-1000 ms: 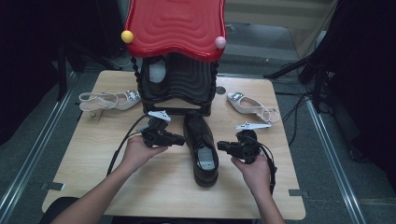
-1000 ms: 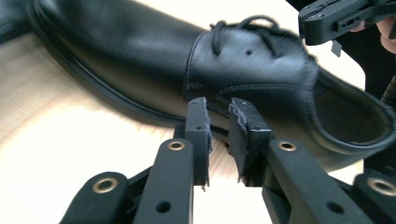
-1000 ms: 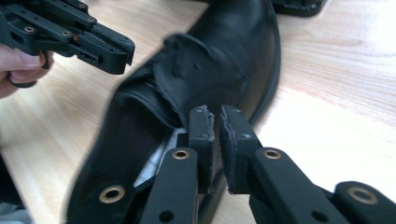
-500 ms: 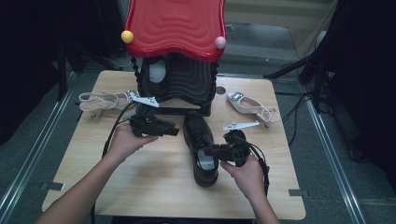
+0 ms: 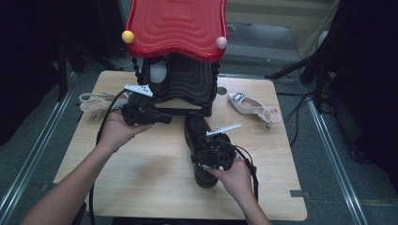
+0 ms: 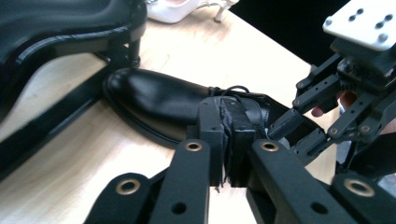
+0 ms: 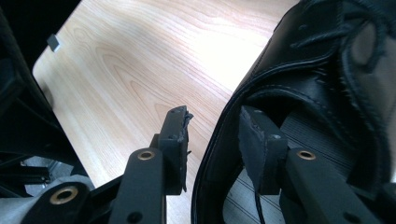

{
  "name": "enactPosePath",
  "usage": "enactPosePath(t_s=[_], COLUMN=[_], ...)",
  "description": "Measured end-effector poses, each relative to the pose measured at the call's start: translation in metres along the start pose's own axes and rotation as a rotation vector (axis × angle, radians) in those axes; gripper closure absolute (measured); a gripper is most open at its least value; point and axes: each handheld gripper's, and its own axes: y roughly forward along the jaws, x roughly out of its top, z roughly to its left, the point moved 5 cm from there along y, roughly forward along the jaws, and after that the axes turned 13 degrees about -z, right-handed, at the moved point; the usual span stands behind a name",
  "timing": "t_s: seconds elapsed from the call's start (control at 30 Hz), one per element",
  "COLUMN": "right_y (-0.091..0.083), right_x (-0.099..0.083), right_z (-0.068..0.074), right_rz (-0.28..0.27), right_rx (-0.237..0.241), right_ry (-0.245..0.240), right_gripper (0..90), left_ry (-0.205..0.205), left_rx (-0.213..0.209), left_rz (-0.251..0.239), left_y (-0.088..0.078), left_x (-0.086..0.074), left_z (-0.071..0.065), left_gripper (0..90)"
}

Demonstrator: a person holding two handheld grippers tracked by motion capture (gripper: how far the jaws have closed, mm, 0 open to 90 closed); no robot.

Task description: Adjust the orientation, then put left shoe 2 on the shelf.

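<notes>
Two claws: both over a pale wooden surface (image 5: 141, 173), one in each hand.
Surface: light wood grain with rounded corners, small notches cut in its side edges; most of its near half is bare.
Shoe (image 5: 199, 136): black, laced, lying near the middle of the surface, toe pointing to the stand, heel toward the person.
Left claw (image 5: 164, 118): clenched with nothing in it, pads pressed together in the left gripper view (image 6: 227, 140); held above the surface left of the shoe's toe, just in front of the stand.
Right claw (image 5: 199, 157): over the shoe's opening, one jaw inside the shoe and one outside its side wall (image 7: 212, 154); its jaws have just been opening, and the pads do not press on the leather.
Stand (image 5: 180, 84): black ribbed body on a black base at the far middle of the surface, under a wavy red top (image 5: 176, 23) with a yellow ball (image 5: 127, 36) and a pink ball (image 5: 221, 42) at its corners.
White shoes: one at far left (image 5: 96, 101), one at far right (image 5: 251, 107), well apart from the black one.
Room: dark around the surface, grey floor, metal rails (image 5: 28, 159) along both sides, cables (image 5: 300, 103) on the right.
</notes>
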Motion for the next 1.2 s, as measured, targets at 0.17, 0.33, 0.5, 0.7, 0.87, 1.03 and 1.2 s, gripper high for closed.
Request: enactPosePath(t_s=[0.17,0.33,0.5,0.7,0.87,1.03,1.2], right_y=[0.009,0.018,0.024,0.033,0.036,0.036,0.033], right_x=[-0.002,-0.002,-0.001,-0.003,-0.004,-0.003,-0.003], right_z=[0.0,0.0,0.0,-0.003,-0.006,-0.009,-0.013], right_rz=[0.024,0.043,0.049,0.077,0.088,0.087,0.088], right_rx=[-0.018,-0.034,-0.059,-0.088,-0.106,-0.105,-0.096], right_ry=[-0.003,0.008,0.004,0.016,0.01,0.035,0.062], right_gripper=[62.6,61.9,62.0,62.7,65.7,74.0,81.3], left_ry=[-0.004,-0.003,-0.001,-0.002,0.013,0.028,0.046], left_rx=[0.005,0.009,0.008,0.002,0.014,0.025,0.044], left_rz=[-0.013,-0.022,-0.03,-0.038,-0.049,-0.057,-0.063], left_y=[-0.007,-0.014,-0.018,-0.02,-0.024,-0.029,-0.032], left_x=[0.014,0.029,0.04,0.052,0.066,0.082,0.097], left_z=[0.005,0.008,0.011,0.015,0.017,0.018,0.02], left_gripper=[90.0,89.9,90.0,90.0,90.0,89.9,90.0])
